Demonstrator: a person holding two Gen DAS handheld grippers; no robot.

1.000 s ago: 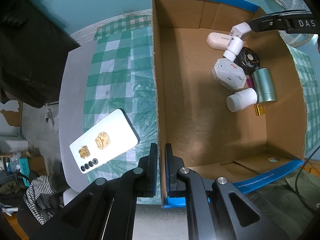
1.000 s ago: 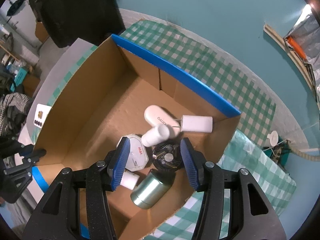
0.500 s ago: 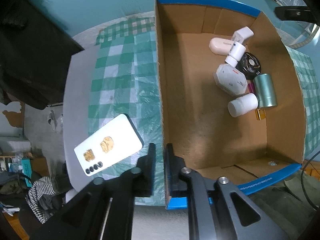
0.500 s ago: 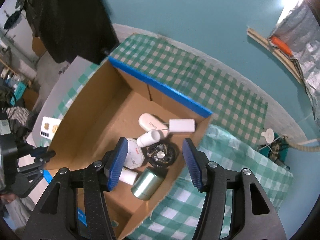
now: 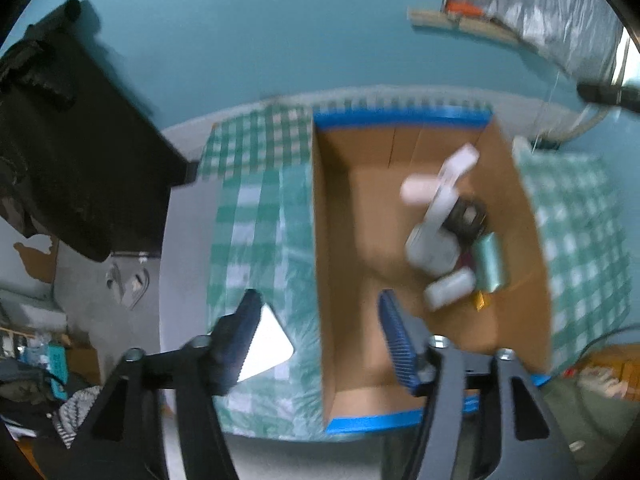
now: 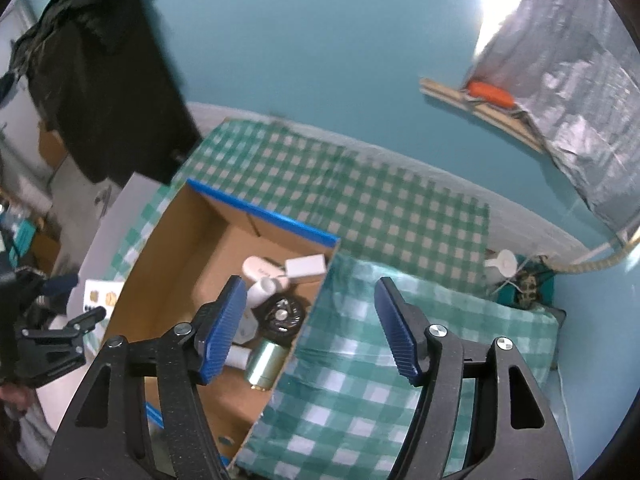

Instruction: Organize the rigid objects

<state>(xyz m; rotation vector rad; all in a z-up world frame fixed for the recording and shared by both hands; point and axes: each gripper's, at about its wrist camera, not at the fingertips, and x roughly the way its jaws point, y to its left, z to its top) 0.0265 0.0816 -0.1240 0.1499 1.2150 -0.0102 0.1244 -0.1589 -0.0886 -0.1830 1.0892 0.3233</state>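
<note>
Both lifted off the cardboard box [image 5: 332,240] rim, the left hand-held gripper [image 5: 316,336] and right hand-held gripper [image 6: 308,320] are spreading, empty.

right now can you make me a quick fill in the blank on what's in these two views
1. The small items, such as the black fan and the green metal cylinder, lie inside the cardboard ____.
2. The box's top edges are lined with tape coloured ____.
3. The white phone lies outside the box on the checked ____.
4. Neither the left tongs nor the right tongs hold ____.

Missing words: box; blue; tablecloth; anything
</note>
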